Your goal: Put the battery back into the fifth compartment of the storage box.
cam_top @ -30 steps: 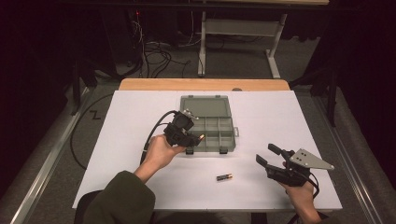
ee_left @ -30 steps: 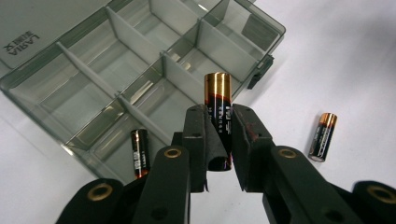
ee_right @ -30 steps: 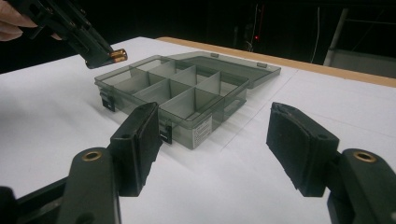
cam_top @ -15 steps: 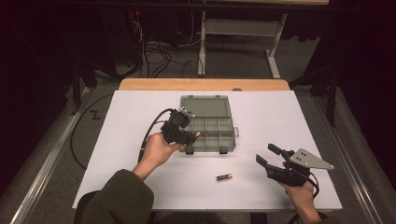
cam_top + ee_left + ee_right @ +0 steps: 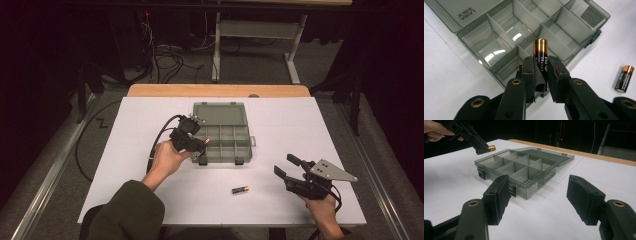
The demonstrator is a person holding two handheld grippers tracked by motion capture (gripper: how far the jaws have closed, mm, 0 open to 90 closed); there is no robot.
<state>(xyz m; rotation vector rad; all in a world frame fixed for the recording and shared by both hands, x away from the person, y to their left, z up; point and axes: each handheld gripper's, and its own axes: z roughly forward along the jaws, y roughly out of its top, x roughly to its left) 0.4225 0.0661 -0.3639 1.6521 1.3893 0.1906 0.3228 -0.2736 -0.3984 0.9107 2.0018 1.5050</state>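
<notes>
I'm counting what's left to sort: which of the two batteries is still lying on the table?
The battery lying on the white table in front of the box; the other battery is clamped in the left gripper.

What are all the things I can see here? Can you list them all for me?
Batteries: 2, black and gold; one pinched in the left gripper above the box, one lying on the table.
Box: 1, see-through grey, lid open, its visible sections empty, middle of the table.
Table: 1, white top, wooden far edge.
Left gripper: black, shut on a battery.
Right gripper: black, open, nothing between its jaws, near right of the table.
</notes>
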